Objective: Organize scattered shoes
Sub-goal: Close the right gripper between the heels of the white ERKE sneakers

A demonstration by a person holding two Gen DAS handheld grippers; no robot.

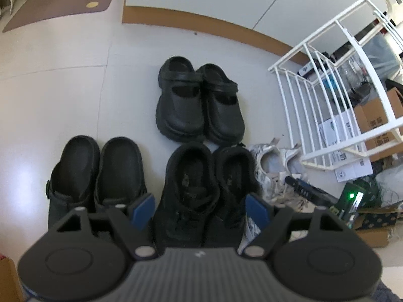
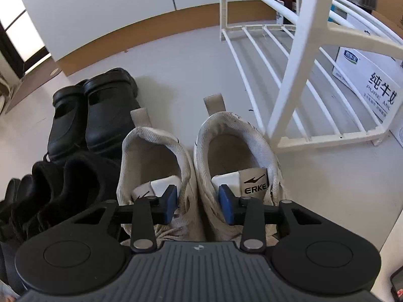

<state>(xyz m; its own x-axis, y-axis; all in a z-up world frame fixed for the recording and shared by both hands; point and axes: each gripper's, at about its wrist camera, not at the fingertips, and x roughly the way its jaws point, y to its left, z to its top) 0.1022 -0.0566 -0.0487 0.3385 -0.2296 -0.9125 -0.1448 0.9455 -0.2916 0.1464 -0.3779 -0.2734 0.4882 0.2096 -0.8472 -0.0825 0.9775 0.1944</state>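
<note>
Shoes stand in pairs on the pale floor. In the left wrist view, my left gripper is open wide, one blue pad on each outer side of a pair of black sneakers. Left of them is a pair of black slip-on clogs, beyond them black strapped clogs, and to the right white sneakers. In the right wrist view, my right gripper straddles the touching inner walls of the left white sneaker and the right white sneaker, one pad inside each. The walls do not look squeezed.
A white wire shoe rack stands right of the shoes, close to the white sneakers. Cardboard boxes and a milk carton box sit behind it. A wall with brown skirting runs along the far side.
</note>
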